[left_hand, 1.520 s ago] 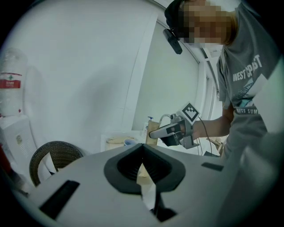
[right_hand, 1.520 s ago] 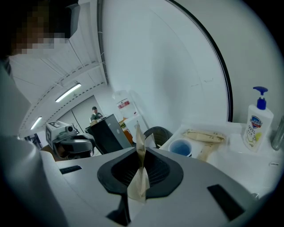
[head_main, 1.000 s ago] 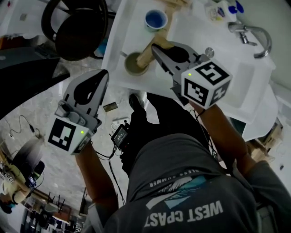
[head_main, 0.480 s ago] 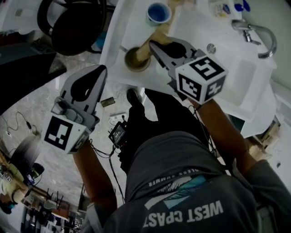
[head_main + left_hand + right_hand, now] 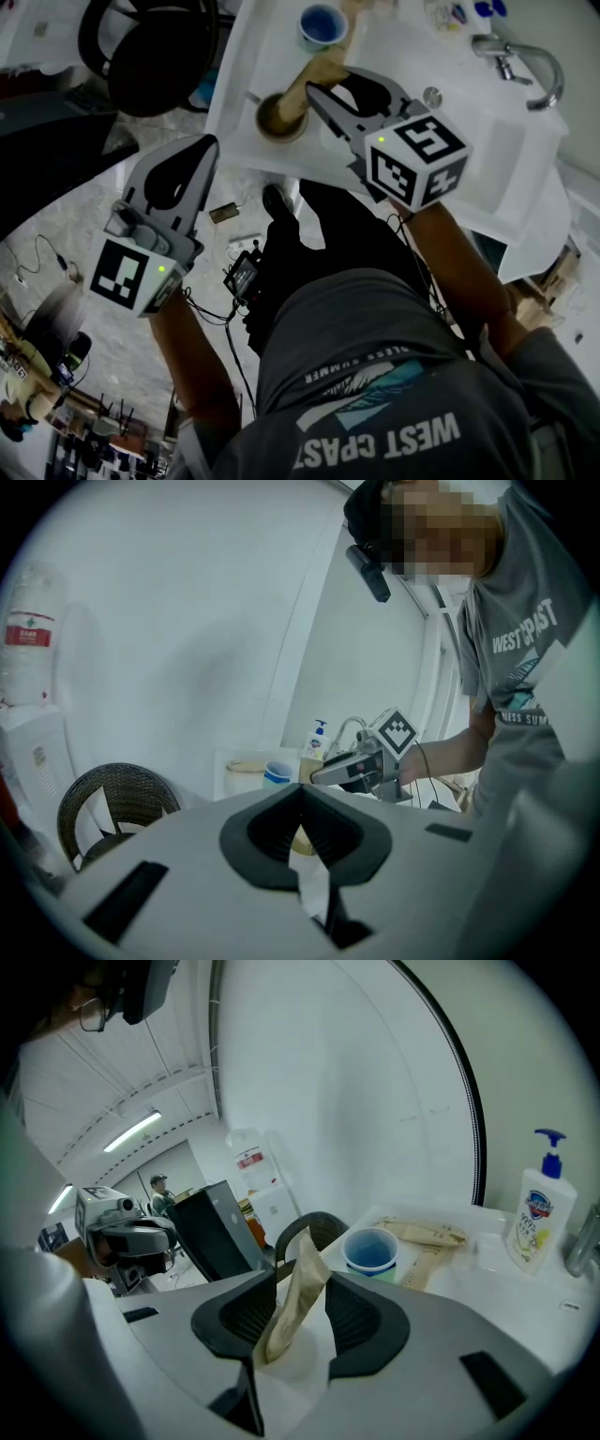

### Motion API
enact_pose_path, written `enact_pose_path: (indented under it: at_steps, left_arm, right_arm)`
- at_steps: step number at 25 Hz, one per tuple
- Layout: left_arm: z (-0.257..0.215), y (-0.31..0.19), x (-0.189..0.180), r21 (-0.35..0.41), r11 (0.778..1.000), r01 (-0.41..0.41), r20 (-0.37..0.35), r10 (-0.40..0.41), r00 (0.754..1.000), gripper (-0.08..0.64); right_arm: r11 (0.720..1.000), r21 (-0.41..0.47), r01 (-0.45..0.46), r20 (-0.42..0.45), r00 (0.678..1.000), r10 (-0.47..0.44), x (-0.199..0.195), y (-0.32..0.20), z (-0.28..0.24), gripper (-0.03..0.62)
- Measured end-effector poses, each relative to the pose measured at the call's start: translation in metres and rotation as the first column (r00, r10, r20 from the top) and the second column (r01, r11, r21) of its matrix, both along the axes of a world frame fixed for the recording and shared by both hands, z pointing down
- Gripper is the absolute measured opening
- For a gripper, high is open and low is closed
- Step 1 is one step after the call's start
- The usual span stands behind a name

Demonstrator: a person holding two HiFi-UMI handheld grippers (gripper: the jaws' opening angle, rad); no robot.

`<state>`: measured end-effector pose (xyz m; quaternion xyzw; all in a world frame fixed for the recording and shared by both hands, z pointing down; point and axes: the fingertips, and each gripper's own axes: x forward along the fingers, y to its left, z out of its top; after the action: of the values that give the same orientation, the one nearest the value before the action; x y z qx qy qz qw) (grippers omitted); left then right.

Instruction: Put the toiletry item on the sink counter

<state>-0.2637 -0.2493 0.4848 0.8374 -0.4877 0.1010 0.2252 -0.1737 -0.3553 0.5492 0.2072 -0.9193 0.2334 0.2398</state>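
Observation:
A tan toiletry sachet (image 5: 309, 82) leans upright out of a round olive cup (image 5: 273, 116) at the front left of the white sink counter (image 5: 246, 70). My right gripper (image 5: 329, 83) straddles the sachet's upper part. Its jaws are opening, and in the right gripper view the sachet (image 5: 296, 1299) stands between the spread pads, which do not press on it; it leans toward the left one. My left gripper (image 5: 213, 142) hangs off the counter's front edge over the floor, shut on nothing, and its jaws (image 5: 302, 787) meet at the tip.
A blue cup (image 5: 321, 25) stands behind the olive cup, with more tan sachets (image 5: 422, 1232) lying beyond it. A soap pump bottle (image 5: 541, 1208) and a chrome faucet (image 5: 520, 66) sit by the basin (image 5: 459, 131). A dark wicker bin (image 5: 155, 56) stands left of the counter.
The right gripper's jaws have spread apart and let go of the sachet, which stays leaning in the cup. The left gripper has barely moved.

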Motion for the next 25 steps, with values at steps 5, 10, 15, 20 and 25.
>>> enact_pose_path:
  at_steps: [5,10,15,20,25]
  left_arm:
    - [-0.019,0.009,0.005,0.031,1.000,-0.003,0.020,0.002,1.000,0.002]
    - [-0.040,0.016,0.008,0.074,0.997,-0.001,0.045,-0.002,0.999,0.003]
    - [-0.069,0.025,0.016,0.122,0.993,-0.003,0.064,-0.005,0.998,0.002]
    - [-0.108,0.036,0.037,0.174,0.985,-0.015,0.087,0.000,0.996,0.002]
    - [-0.135,0.046,0.041,0.240,0.970,-0.034,0.119,0.005,0.993,0.002]
  right_arm:
    - [0.999,0.037,-0.029,0.015,0.999,0.028,0.011,0.002,-0.019,0.186]
    - [0.994,0.083,-0.068,0.036,0.997,0.065,0.026,-0.002,-0.042,0.186]
    - [0.986,0.131,-0.106,0.064,0.993,0.098,0.041,-0.001,-0.075,0.186]
    - [0.973,0.178,-0.144,0.107,0.986,0.126,0.069,0.005,-0.122,0.186]
    - [0.957,0.228,-0.180,0.209,0.969,0.132,0.078,0.013,-0.168,0.137]
